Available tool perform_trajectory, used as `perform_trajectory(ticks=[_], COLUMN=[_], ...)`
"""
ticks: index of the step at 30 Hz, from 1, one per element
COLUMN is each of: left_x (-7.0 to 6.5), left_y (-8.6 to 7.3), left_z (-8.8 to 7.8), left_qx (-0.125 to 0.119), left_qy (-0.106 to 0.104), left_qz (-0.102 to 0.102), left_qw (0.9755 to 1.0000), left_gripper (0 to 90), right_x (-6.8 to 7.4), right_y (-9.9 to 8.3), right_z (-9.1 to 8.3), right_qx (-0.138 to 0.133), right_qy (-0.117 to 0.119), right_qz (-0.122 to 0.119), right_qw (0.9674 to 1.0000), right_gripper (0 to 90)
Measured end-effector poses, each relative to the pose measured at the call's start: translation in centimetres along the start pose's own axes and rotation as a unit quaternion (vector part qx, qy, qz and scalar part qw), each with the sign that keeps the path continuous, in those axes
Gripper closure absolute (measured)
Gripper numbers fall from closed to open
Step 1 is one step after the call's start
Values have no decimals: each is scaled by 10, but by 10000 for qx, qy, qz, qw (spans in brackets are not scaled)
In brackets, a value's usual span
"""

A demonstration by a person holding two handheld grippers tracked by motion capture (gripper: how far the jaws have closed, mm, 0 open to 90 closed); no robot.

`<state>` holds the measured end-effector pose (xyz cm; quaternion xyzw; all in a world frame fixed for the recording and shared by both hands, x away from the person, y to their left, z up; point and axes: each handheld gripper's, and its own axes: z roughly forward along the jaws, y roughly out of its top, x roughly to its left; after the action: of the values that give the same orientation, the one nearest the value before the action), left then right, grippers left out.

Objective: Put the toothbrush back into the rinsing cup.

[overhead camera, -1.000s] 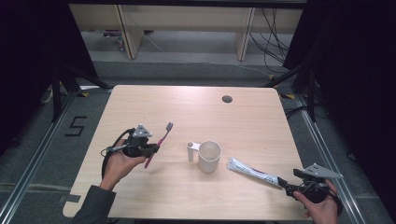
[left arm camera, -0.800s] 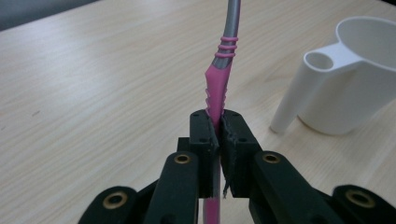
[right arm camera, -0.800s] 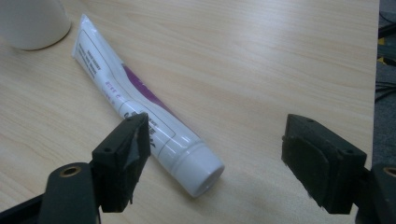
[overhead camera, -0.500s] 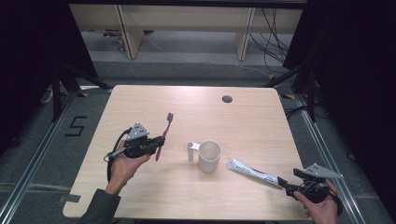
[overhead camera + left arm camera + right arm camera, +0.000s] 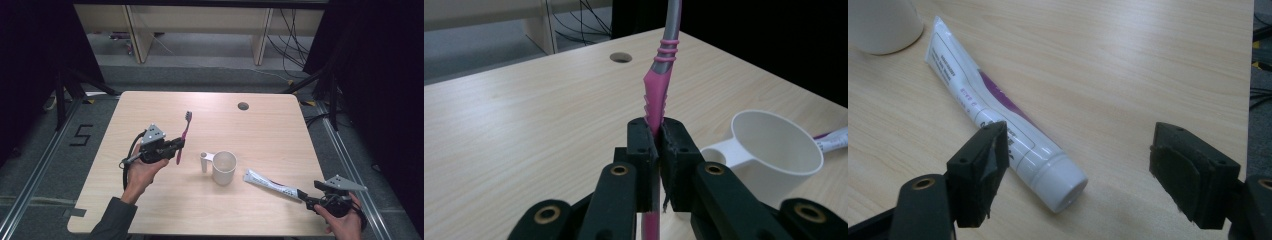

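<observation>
Over at nine o'clock from the white cup point(image 5: 223, 167), the left gripper point(image 5: 175, 145) is clamped on the pink toothbrush point(image 5: 183, 135), while the right gripper point(image 5: 1078, 165) gapes wide around the toothpaste tube point(image 5: 998, 115) lying at the cup's four o'clock.

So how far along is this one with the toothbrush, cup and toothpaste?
Done: the left gripper has the pink toothbrush clamped and lifted off the table. In hand: carrying it, with the white cup beside it. Left: the toothpaste tube lies flat, cap between the right gripper's open jaws, not gripped.
</observation>
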<state>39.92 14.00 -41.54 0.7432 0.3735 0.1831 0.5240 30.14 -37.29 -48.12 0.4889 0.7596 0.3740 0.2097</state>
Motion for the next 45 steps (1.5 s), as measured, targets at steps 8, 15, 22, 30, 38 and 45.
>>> perform_trajectory(ticks=[8,15,22,30,38,45], left_x=[-6,-15,-25,-32,-35,-36], left_y=[12,24,34,36,34,31], left_z=[5,12,20,32,40,45], left_qx=[-237,-336,-411,-408,-408,-435], left_qy=[-61,-161,-287,-376,-398,-418], left_qz=[-22,7,85,83,80,37], left_qw=[9997,9993,9987,9984,9983,9982], left_gripper=[831,831,831,830,830,830], right_x=[0,1,-1,0,0,0], right_y=[0,0,0,0,0,0], right_z=[0,1,0,0,0,0], right_qx=[-9,42,-10,22,-30,5], right_qy=[4,95,6,24,20,23], right_qz=[16,137,27,86,7,-7], right_qw=[10000,9999,10000,10000,10000,10000], right_gripper=[245,245,246,246,246,246])
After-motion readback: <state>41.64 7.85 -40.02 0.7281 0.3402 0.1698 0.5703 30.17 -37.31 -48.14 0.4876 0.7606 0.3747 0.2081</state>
